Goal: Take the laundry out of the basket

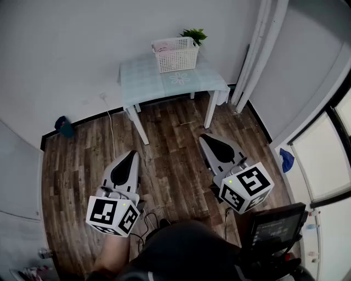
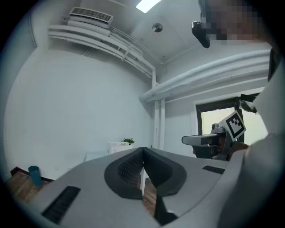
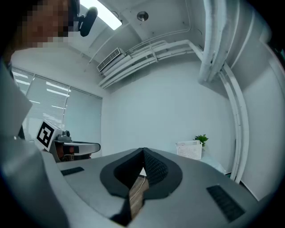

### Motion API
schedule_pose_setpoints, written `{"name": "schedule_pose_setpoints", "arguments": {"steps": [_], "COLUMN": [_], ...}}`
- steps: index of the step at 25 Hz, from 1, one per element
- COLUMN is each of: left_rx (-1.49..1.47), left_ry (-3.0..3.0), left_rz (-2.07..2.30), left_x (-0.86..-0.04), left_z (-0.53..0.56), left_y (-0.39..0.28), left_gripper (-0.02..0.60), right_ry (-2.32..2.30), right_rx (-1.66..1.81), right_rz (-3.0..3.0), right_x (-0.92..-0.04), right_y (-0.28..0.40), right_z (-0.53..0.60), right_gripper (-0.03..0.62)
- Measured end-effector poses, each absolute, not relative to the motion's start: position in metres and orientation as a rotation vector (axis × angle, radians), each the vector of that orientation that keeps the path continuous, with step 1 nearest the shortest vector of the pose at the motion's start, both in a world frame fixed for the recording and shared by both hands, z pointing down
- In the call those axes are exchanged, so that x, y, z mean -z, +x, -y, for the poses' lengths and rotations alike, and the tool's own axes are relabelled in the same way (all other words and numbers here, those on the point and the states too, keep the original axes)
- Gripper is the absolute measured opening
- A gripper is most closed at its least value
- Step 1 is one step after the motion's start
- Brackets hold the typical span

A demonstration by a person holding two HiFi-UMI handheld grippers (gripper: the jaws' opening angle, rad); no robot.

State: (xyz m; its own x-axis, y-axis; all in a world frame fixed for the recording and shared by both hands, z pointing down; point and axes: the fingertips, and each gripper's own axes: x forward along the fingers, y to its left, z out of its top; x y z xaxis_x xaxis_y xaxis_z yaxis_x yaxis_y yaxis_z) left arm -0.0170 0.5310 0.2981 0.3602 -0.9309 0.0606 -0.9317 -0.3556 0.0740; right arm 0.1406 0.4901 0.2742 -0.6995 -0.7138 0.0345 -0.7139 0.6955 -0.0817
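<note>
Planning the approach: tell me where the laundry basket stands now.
In the head view's top centre, the white basket sits on the small table by the far wall, a green plant just behind it.

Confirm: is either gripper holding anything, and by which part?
Nothing is held: left gripper and right gripper are both shut, empty, far from the basket.

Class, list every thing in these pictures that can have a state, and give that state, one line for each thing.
left gripper: shut, empty, held level
right gripper: shut, empty, held level
basket: upright on the table, far from both grippers
laundry: inside the basket
table: standing upright, bearing the basket
ceiling light: on
</note>
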Motion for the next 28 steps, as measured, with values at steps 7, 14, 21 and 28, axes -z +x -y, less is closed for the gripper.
{"name": "schedule_pose_setpoints", "arguments": {"steps": [7,14,21,28], "left_rx": [0.019,0.045,0.081,0.118], "left_ry": [2.507,2.523,2.542,2.538], "left_rz": [1.714,1.679,1.649,1.578], "left_x": [-0.295,-0.294,-0.304,-0.316], "left_z": [-0.534,-0.534,-0.530,-0.514], "left_y": [-0.026,-0.038,-0.067,-0.087], "left_gripper": [0.009,0.009,0.009,0.009], "right_ry": [1.232,1.270,1.352,1.369], "right_rx": [-0.129,-0.107,-0.129,-0.073], "right_rz": [2.881,2.854,2.807,2.760], "right_x": [-0.275,-0.275,-0.285,-0.292], "right_y": [0.133,0.119,0.096,0.071], "right_z": [-0.490,-0.492,-0.489,-0.490], "right_gripper": [0.015,0.017,0.017,0.018]}}
